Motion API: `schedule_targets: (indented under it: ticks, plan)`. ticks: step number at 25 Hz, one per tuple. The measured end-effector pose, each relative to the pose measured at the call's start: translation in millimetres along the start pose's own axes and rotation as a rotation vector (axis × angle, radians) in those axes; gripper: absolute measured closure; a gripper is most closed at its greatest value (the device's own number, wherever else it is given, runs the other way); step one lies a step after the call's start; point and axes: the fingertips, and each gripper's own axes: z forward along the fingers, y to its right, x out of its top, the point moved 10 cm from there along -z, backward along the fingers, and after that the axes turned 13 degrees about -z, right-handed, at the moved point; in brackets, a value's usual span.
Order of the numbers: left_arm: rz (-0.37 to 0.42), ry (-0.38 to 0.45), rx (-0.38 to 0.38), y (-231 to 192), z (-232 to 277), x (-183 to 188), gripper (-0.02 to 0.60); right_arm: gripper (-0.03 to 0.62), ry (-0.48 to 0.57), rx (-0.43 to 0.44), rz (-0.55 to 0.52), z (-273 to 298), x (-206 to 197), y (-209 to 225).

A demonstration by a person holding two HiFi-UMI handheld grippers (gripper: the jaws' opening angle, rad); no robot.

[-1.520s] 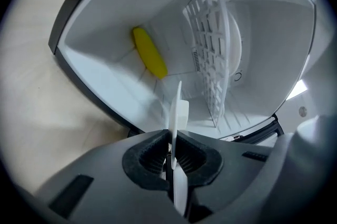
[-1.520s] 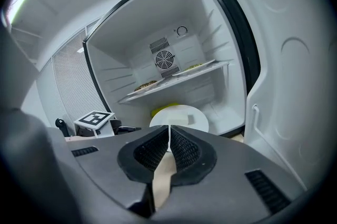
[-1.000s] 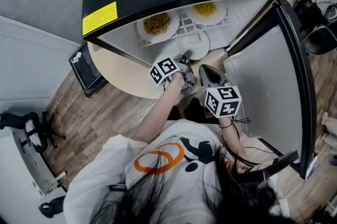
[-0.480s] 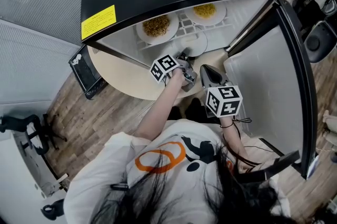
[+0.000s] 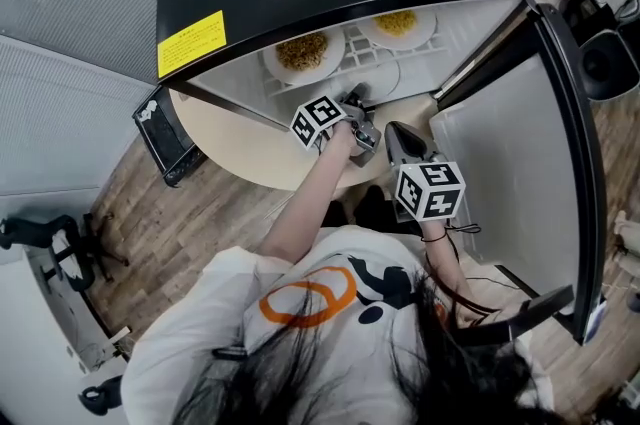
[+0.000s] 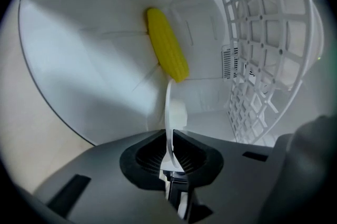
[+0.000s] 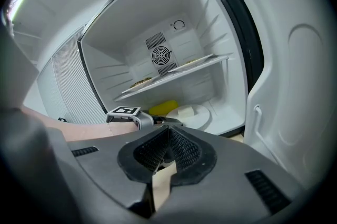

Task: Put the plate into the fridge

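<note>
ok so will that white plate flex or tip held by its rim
Probably stiff: the plate looks flat though the left gripper clamps only its rim. Likely tippy; the pale block on it may slide.

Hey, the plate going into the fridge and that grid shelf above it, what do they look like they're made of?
Plate: plain white, smooth, matt, with a very thin rim seen edge-on in the left gripper view. Probably plastic or melamine, though ceramic can't be ruled out.
Shelf: white moulded lattice of flat bars with a slight sheen. It looks like plastic, possibly coated wire.
</note>
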Motion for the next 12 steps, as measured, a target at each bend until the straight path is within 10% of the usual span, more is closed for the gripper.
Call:
schedule_targets:
  ticks: [12]
  plan:
    - [0.06, -0.065, -0.059, 25.3, 14.3, 4.1, 0.333, 0.571, -0.003, 0.001, 0.005, 5.8, 0.4, 1.0]
